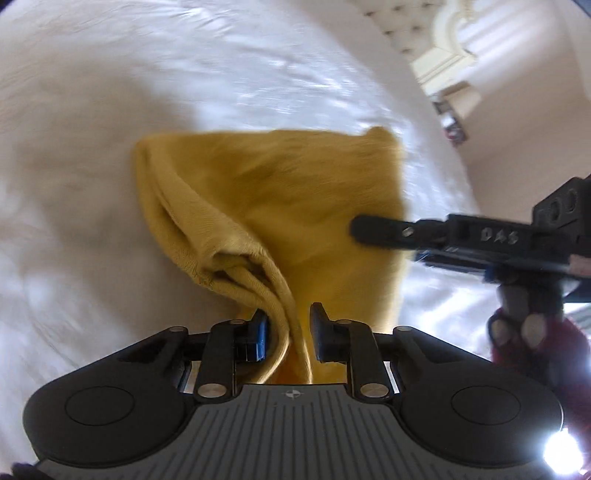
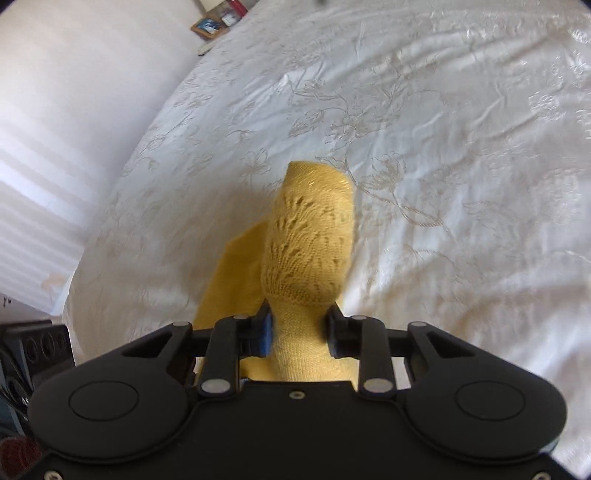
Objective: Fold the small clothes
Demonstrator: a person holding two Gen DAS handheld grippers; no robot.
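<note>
Left gripper [image 1: 288, 328] pinches the yellow garment's [image 1: 295, 206] bunched edge; only the right gripper's [image 2: 300, 328] view shows its lacy knit, clamped too.

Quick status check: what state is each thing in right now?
Yellow garment: bunched, lifted off the bed, held by both grippers.
Left gripper: shut on a garment fold.
Right gripper: shut on the knit part.
Bedspread: spread out, wrinkled.

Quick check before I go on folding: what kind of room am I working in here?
Most likely a bedroom. The yellow garment lies on a white embroidered bedspread, a tufted headboard shows beyond it, and framed photos stand beside the bed.
</note>
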